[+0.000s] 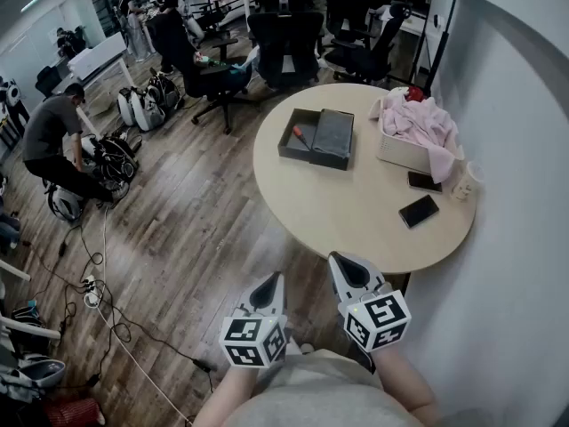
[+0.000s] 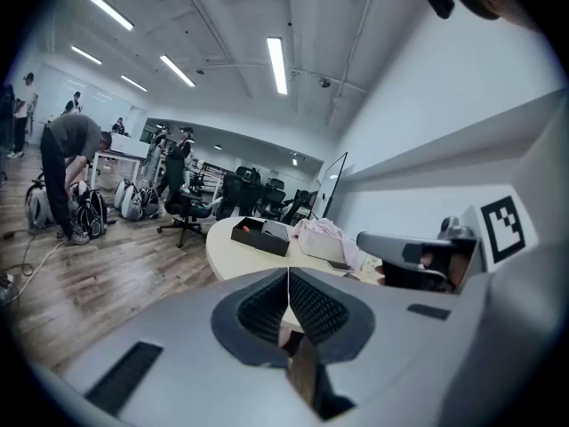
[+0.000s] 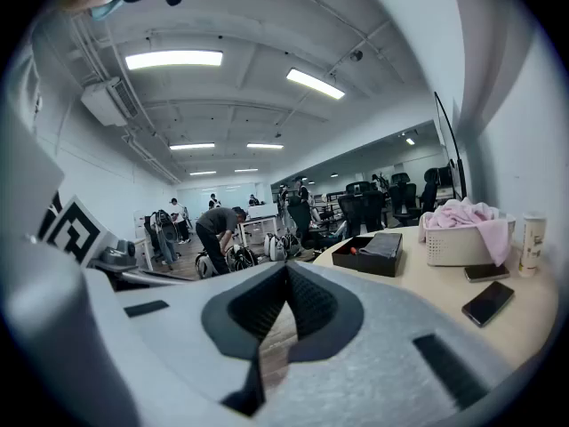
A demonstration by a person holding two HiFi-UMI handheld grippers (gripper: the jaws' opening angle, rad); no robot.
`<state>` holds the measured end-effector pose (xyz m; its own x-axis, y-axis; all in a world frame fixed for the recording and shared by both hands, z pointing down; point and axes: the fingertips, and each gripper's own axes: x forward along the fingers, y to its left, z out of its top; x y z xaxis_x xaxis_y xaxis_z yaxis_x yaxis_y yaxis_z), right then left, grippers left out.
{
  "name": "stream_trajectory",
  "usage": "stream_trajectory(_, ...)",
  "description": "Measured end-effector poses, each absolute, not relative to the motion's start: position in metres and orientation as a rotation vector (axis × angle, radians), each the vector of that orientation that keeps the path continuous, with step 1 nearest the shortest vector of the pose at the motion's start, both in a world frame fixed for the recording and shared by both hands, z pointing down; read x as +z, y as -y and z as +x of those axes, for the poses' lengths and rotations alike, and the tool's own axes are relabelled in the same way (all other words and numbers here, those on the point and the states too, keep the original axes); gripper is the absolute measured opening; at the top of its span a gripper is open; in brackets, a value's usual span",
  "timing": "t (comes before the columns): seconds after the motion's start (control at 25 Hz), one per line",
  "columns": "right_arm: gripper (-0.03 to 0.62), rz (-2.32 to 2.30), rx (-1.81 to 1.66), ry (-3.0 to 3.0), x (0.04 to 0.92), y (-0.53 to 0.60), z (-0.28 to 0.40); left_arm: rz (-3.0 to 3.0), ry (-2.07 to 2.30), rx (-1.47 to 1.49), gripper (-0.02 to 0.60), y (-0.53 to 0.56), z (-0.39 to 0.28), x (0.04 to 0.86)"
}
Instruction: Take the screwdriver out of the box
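Note:
A dark open box (image 1: 316,138) (image 2: 260,235) (image 3: 380,254) sits on the far side of a round wooden table (image 1: 356,212). Inside it, at its left end, lies a red-handled screwdriver (image 1: 301,137) (image 3: 356,250), beside a grey folded insert. My left gripper (image 1: 269,285) (image 2: 287,285) hovers over the floor, short of the table's near edge, jaws shut and empty. My right gripper (image 1: 344,265) (image 3: 286,276) is beside it at the table's near rim, also shut with nothing held. Both are well short of the box.
A white basket with pink cloth (image 1: 413,132) stands at the table's right, with two phones (image 1: 419,210) and a white cup (image 1: 465,180) nearby. A white wall runs along the right. Office chairs (image 1: 284,43), bags, floor cables (image 1: 98,301) and a bending person (image 1: 53,140) fill the left and back.

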<state>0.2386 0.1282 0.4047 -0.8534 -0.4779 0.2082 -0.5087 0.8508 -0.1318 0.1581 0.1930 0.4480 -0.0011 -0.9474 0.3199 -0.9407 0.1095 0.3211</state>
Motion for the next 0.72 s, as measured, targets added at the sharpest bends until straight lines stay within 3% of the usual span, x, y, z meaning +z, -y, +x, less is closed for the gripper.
stream_trajectory(0.72, 0.0, 0.678, 0.217, 2.911, 0.397, -0.165, 0.263, 1.807, 1.994, -0.023, 0.004, -0.219, 0.188, 0.441)
